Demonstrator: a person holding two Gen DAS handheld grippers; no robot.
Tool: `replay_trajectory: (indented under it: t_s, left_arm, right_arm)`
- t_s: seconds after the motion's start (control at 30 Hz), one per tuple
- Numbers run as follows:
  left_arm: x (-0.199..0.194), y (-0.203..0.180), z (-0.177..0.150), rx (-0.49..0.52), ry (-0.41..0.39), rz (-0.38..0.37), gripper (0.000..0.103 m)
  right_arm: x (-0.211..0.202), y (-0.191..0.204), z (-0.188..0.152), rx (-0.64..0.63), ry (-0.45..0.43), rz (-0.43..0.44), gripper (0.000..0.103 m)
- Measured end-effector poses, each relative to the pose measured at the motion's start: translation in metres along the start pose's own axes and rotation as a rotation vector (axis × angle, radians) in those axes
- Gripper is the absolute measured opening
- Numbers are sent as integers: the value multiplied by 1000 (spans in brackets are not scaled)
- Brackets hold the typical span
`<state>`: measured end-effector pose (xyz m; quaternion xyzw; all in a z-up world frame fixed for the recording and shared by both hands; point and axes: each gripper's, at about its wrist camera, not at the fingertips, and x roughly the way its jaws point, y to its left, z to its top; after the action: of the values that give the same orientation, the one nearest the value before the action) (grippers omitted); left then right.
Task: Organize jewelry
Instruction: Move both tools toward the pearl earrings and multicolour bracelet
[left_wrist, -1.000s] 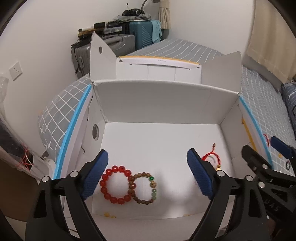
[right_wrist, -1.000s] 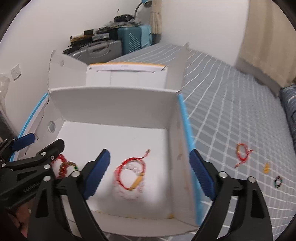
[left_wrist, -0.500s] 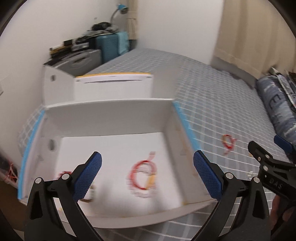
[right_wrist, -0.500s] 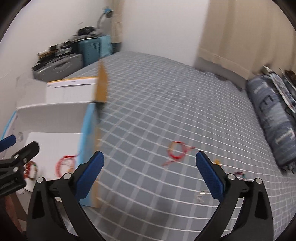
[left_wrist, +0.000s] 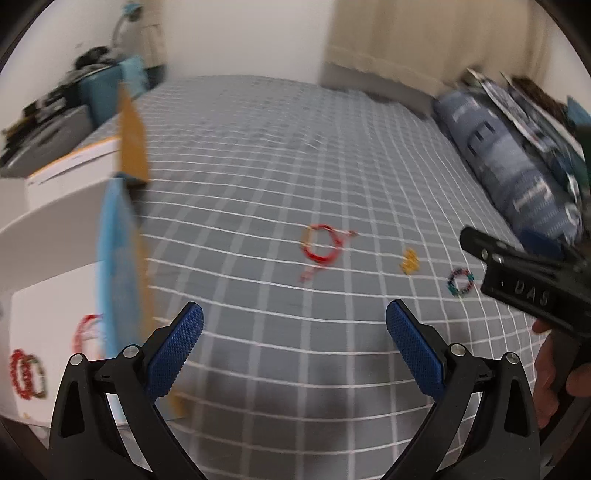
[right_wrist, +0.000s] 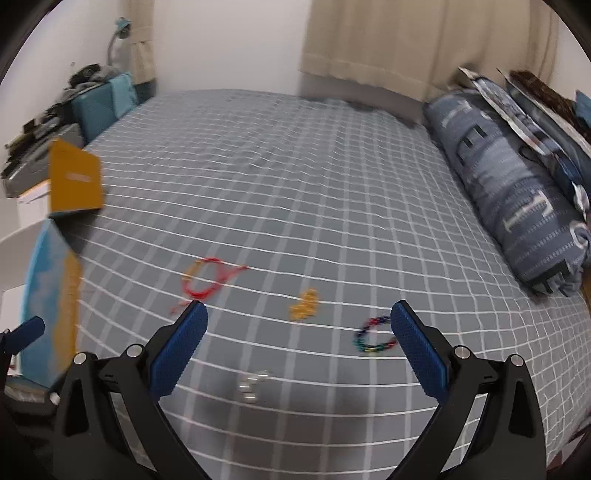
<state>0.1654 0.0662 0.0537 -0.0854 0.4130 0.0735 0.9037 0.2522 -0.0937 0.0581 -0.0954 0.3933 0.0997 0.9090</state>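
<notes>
Both claws are swinging right, off the white box (left_wrist: 55, 266) and out over the checked bed (left_wrist: 280, 177). A second ago both were looking down into the box; now it's sitting at the left edge of both views.

Left to right:
- Box: the red bead bracelet (left_wrist: 22, 373) and a red cord piece (left_wrist: 86, 328) are lying inside, so those are already sorted.
- Left claw (left_wrist: 294, 343): jaws finishing opening, now spread wide, nothing between them, hovering over bare sheet.
- Red cord bracelet (right_wrist: 205, 282): loose on the bed, just ahead of the right claw's left finger.
- Gold piece (right_wrist: 304, 304): middle of the bed, blurred, can't tell what type.
- Small silver pieces (right_wrist: 253, 384): lying between the right claw's fingers, too blurred to identify.
- Right claw (right_wrist: 299, 343): also just opened fully, empty.
- Multicolour bead ring (right_wrist: 373, 336): just beside the right finger.

My read: drop-off is done and both claws are heading into the next pickup. Four items are left out on the bed.
</notes>
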Motion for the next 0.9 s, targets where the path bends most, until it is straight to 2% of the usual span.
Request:
replay_trajectory:
  t_s: [0.23, 0.4, 0.53, 0.67, 0.83, 0.9]
  left_arm:
    - [48, -55, -13, 61, 42, -57, 97]
    - [82, -80, -21, 102, 82, -44, 97]
    - [104, -85, -24, 98, 114, -41, 97]
    - [117, -91, -28, 106, 138, -55, 97]
    - [120, -96, -36, 120, 119, -50, 97]
    - [123, -97, -39, 118, 129, -63, 97]
  right_arm:
    - [46, -55, -15, 56, 66, -29, 96]
    - [84, -81, -31, 103, 127, -21, 96]
    - [109, -93, -44, 161, 174, 16, 96]
    - [124, -95, -53, 158, 182, 12, 96]
    - [133, -101, -58, 165, 187, 25, 95]
    - [138, -105, -59, 180, 195, 23, 91]
